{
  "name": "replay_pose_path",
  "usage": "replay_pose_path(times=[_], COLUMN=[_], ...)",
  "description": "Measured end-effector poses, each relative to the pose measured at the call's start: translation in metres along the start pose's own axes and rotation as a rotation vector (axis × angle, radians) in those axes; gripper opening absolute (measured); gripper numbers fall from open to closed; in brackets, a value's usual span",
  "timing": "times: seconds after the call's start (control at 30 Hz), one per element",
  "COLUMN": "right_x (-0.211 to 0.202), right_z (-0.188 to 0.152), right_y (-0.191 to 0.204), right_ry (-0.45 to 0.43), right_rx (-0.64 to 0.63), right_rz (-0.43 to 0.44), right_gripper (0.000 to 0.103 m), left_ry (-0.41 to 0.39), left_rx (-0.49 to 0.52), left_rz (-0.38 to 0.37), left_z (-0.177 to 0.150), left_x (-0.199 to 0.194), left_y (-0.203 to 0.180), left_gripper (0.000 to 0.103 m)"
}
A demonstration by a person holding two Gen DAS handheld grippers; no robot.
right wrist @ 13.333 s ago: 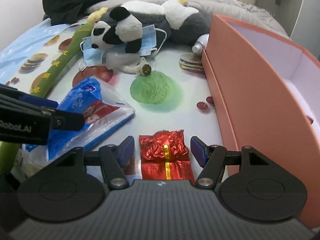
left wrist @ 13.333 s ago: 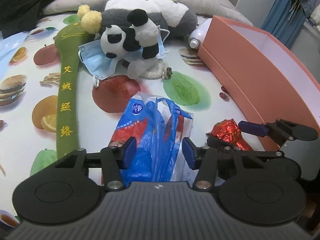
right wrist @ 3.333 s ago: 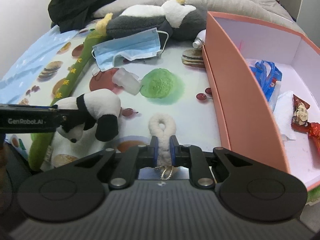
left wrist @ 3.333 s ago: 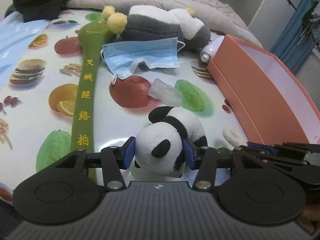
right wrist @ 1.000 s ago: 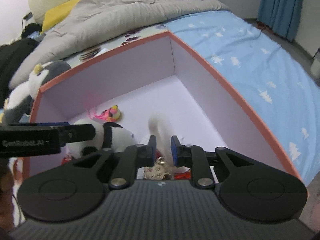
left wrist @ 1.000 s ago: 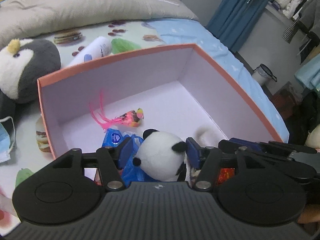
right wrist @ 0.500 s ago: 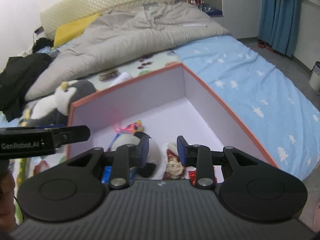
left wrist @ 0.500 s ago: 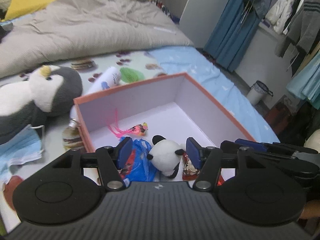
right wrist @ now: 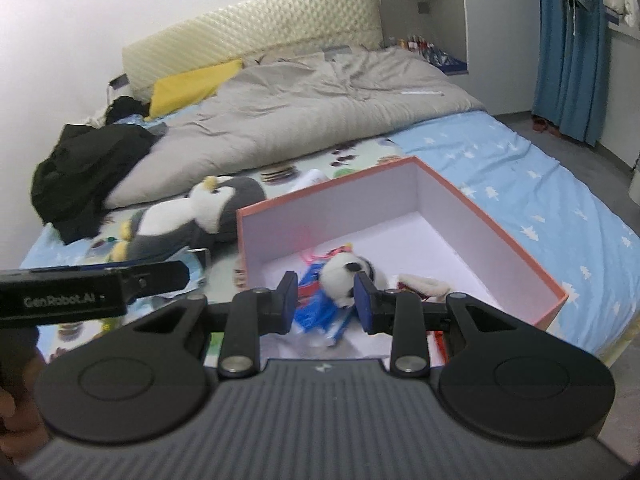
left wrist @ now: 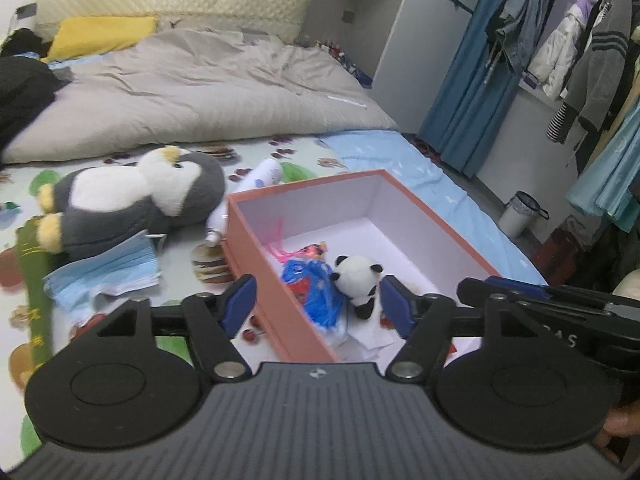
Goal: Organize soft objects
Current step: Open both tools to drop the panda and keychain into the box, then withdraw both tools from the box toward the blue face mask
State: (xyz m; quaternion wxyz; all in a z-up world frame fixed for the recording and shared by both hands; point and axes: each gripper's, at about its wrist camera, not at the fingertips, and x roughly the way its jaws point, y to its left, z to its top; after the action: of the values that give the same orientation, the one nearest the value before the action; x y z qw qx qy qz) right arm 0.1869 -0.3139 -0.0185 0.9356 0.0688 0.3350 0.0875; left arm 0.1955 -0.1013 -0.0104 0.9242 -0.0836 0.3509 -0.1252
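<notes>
Two empty grippers above a pink box of soft things on a bed.

The grey duvet fills the upper middle of the right wrist view. Below it the pink box sits centre frame, the penguin plush to its left. Inside lie a blue plastic bag, the small panda plush and a white fluffy loop. The left gripper is spreading wider, nothing between its jaws; the right gripper stands partly spread, holding nothing.
</notes>
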Motion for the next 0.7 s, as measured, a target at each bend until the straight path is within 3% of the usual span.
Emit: replay_pose_path(times=[0.33,0.7], right_x=[-0.033,-0.052], right_z=[-0.036,-0.079], right_y=[0.043,0.089], right_ry=[-0.004,0.018], right_rx=[-0.049,-0.117], right_rz=[0.052,0.114], right_gripper=[0.034,0.034], left_ry=[-0.061,-0.094], left_rx=[-0.022,-0.05], left_rz=[0.061,0.145], left_z=[-0.044,-0.091], left_x=[-0.076,-0.119], left_y=[0.03,0.067], left_gripper=[0.093,0.095])
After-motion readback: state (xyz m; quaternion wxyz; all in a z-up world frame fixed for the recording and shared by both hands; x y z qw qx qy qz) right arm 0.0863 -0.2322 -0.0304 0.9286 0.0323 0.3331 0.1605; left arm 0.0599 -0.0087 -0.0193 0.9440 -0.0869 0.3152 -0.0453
